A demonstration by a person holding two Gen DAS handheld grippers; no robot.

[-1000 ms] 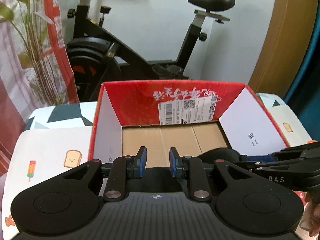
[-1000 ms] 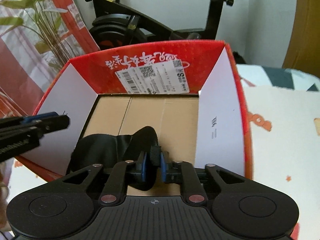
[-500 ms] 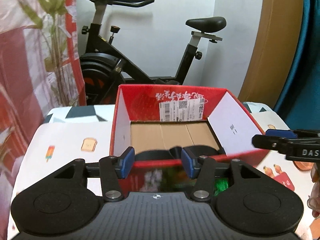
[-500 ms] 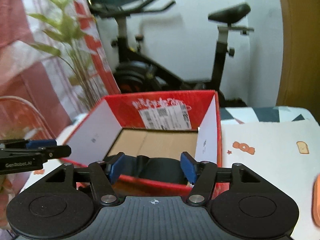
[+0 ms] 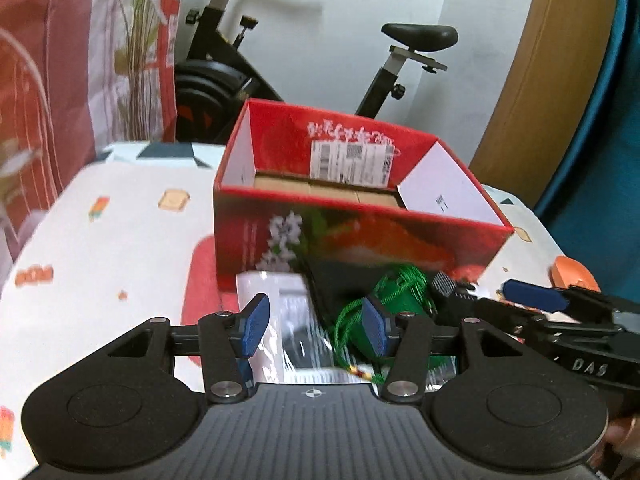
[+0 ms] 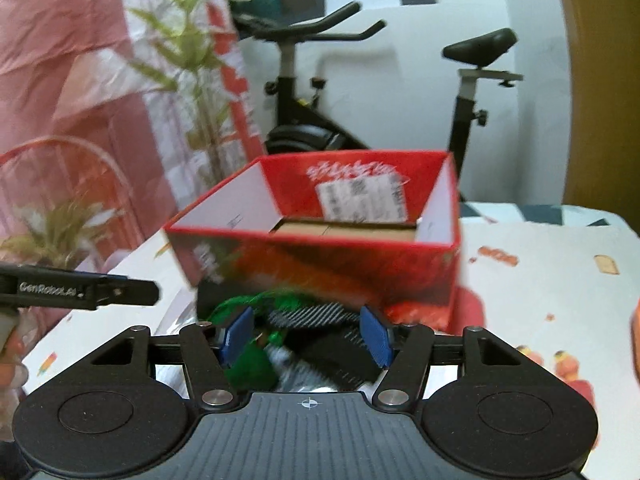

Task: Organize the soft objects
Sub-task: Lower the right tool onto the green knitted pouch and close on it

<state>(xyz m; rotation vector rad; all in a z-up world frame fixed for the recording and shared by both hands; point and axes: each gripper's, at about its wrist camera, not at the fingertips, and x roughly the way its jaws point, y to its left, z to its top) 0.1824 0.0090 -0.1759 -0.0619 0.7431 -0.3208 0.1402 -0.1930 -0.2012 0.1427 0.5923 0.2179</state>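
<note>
The left gripper (image 5: 316, 330) and right gripper (image 6: 306, 334) both gape wide, empty, above a pile on the tablecloth (image 5: 100, 240) just in front of the red cardboard box (image 5: 352, 236). The pile holds a green corded pouch (image 5: 396, 296), a dark striped fabric piece (image 6: 316, 316) and a clear plastic packet (image 5: 288, 320). All look light and limp; the pouch's bunched body seems the surest hold. Its long axis is unclear.

Red box (image 5: 360, 236) (white inside walls); green cord (image 5: 400, 284); black-and-white striped cloth (image 6: 308, 316).
</note>
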